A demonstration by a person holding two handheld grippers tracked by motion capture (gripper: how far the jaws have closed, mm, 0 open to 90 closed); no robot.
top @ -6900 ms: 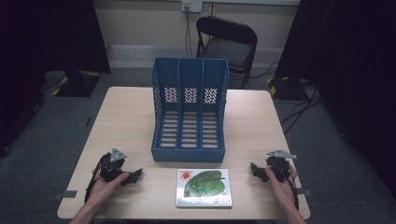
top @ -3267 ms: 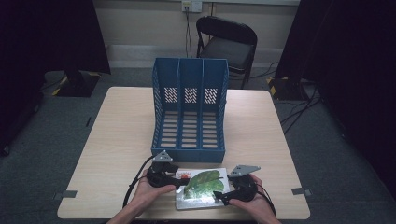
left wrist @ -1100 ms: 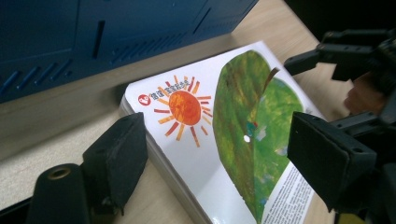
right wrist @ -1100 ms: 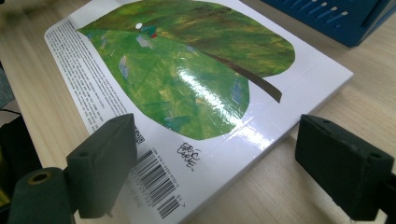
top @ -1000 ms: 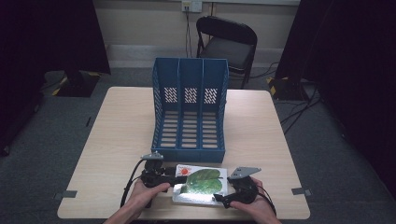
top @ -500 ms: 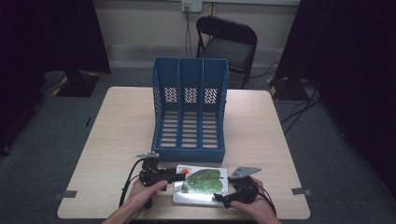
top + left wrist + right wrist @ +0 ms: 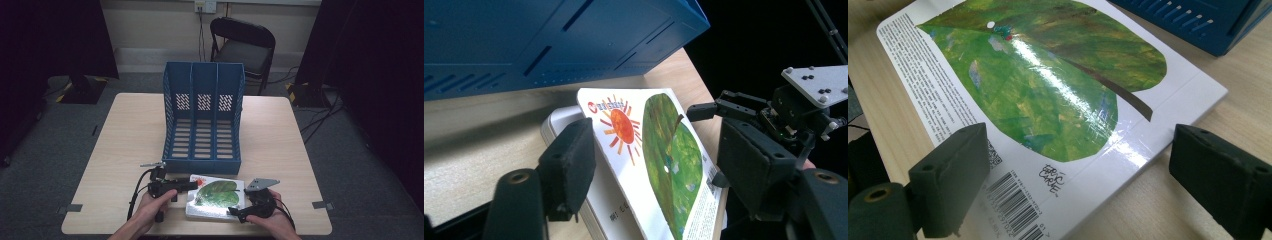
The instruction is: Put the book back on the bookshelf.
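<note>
Both tools gape around the book (image 7: 216,198) at the counter's near edge — left tool (image 7: 659,165), right tool (image 7: 1083,175) — glossy cover may slip.

Blue file rack (image 7: 203,120) in middle of frame, on wooden table (image 7: 125,145). Picture book (image 7: 216,197) with green leaf just below rack. Left gripper (image 7: 189,185) touching book's left edge. Right gripper (image 7: 237,214) at book's lower right corner. Black chair (image 7: 244,45) at top.
</note>
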